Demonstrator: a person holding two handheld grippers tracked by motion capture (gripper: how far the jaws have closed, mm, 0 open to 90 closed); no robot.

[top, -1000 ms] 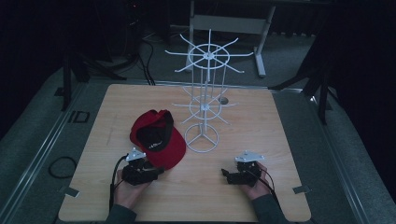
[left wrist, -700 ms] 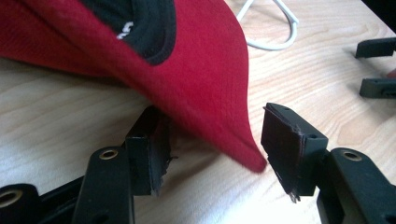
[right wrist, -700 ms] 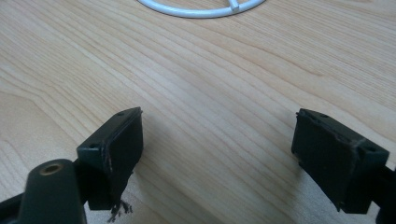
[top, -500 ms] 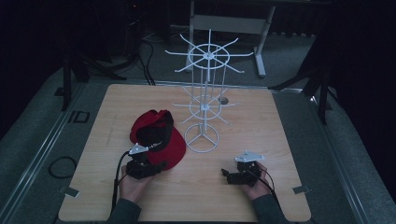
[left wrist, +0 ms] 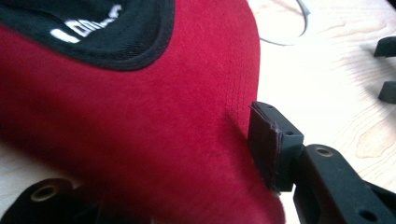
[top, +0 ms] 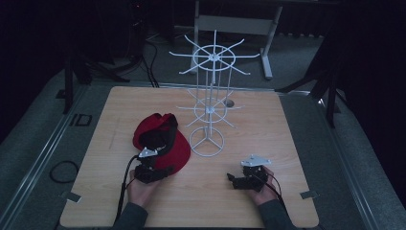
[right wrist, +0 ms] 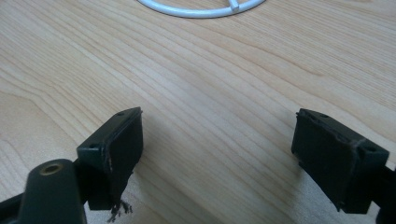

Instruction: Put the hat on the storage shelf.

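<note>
A red cap (top: 160, 139) with a black inner band lies upside down on the wooden table (top: 287, 124), left of the white wire rack (top: 210, 105). My left gripper (top: 158, 162) sits at the cap's near edge. In the left gripper view the red brim (left wrist: 154, 121) fills the space between its jaws. The right pad (left wrist: 271, 140) stands at the brim's edge and the left jaw is hidden under the cloth. These jaws have just been closing around the brim. My right gripper (top: 233, 181) rests open on the table, nothing between its fingers (right wrist: 217, 154).
The rack's round base ring (top: 206, 141) stands just right of the cap and shows ahead of the right gripper (right wrist: 201, 10). Its wire arms spread out above the table's middle. Dark floor with cables (top: 60, 170) surrounds the table.
My left gripper has pushed forward onto the cap's brim, which now lies between its jaws. The cap has shifted slightly. The right hand has stayed put.
</note>
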